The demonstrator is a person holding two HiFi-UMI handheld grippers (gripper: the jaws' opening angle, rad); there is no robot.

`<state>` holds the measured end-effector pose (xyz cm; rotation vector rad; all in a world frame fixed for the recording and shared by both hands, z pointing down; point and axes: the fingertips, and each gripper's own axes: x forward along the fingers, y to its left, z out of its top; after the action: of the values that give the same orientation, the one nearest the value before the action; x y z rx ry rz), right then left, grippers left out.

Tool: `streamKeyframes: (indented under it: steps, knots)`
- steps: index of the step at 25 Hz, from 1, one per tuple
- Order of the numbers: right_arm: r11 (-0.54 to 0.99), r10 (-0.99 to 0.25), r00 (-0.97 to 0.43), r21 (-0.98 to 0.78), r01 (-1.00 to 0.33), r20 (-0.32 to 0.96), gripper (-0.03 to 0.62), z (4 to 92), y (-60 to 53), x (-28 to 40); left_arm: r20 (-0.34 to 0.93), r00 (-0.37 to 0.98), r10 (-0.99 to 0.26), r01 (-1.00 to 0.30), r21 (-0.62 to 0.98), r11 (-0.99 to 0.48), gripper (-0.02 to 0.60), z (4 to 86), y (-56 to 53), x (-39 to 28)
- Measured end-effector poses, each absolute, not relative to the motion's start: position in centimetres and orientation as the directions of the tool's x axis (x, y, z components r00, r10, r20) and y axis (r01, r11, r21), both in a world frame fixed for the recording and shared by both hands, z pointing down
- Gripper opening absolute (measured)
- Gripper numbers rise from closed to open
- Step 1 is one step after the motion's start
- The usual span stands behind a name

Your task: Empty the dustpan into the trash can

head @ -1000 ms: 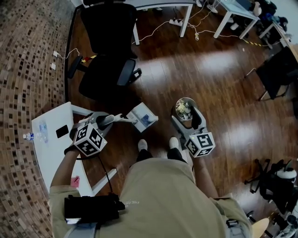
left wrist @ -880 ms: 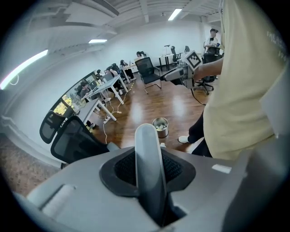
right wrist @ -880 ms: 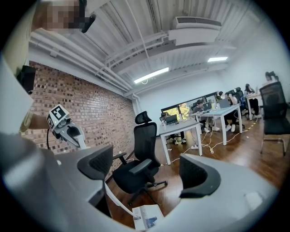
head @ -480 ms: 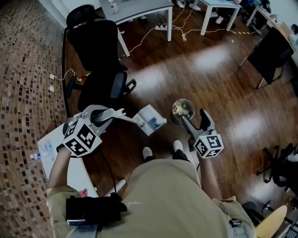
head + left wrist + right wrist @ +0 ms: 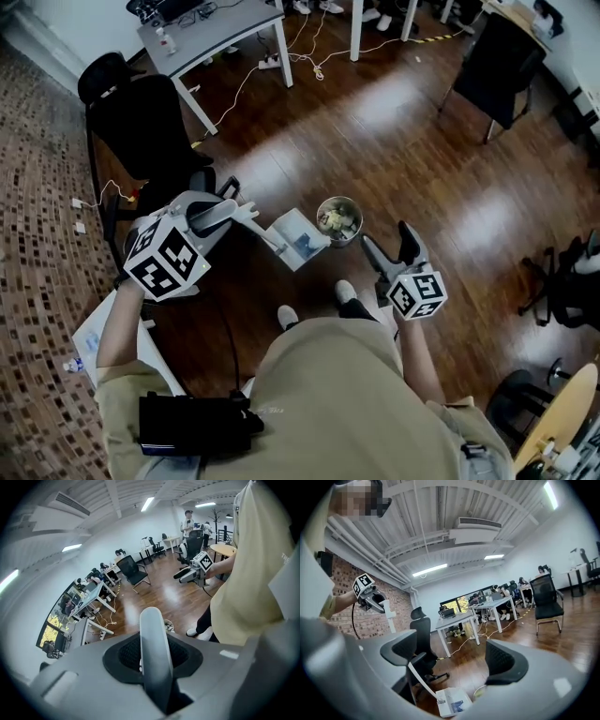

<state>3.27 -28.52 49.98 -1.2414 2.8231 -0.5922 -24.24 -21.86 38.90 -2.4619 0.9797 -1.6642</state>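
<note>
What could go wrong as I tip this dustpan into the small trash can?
The dustpan looks about as wide as the mouth of the trash can, and the can already holds rubbish, so debris may spill onto the floor.
The left gripper clamps only the far end of the long handle, so the pan may swing and knock the can.

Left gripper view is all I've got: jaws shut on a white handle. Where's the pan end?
Observer: Head view shows the dustpan just left of the can, not yet over its opening.
Operator: Can full?
Observer: Crumpled trash is piled up near the rim.
Operator: And the other one?
Observer: The right gripper has its jaws apart with nothing between them, and it is to the right of the can.
</note>
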Motion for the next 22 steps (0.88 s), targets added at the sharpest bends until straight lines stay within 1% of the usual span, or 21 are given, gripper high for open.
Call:
streamKeyframes:
  steps: [5,9,11,14,19,22]
  knots:
    - [0.559,-0.746,-0.643,-0.361,-0.747,0.173,0.462,51.1,-29.1,7.1,0.845,0.239,-0.479,-0.464,-0.334,-0.821,0.094,39.8,-27.9,-20.9]
    - [0.532,-0.762,-0.623,-0.379,-0.758,0.177,0.462,51.5,-29.0,8.8,0.868,0.252,-0.428,-0.48,-0.272,-0.834,0.092,43.1,-33.4,-17.7]
    - [0.529,-0.763,-0.623,-0.386,-0.756,0.175,0.462,51.8,-29.1,9.6,0.866,0.284,-0.411,-0.5,-0.231,-0.834,0.092,44.8,-36.0,-15.9]
    - [0.511,-0.767,-0.613,-0.398,-0.762,0.187,0.462,52.4,-29.1,11.4,0.842,0.352,-0.408,-0.507,-0.195,-0.84,0.08,44.8,-39.5,-12.6]
    - [0.455,-0.794,-0.568,-0.409,-0.791,0.216,0.453,53.6,-29.4,15.1,0.865,0.327,-0.38,-0.421,-0.227,-0.878,0.084,45.1,-44.8,-7.8]
    - [0.421,-0.808,-0.551,-0.45,-0.787,0.209,0.453,53.4,-29.9,17.0,0.865,0.272,-0.423,-0.341,-0.324,-0.882,0.099,44.9,-49.4,-4.8]
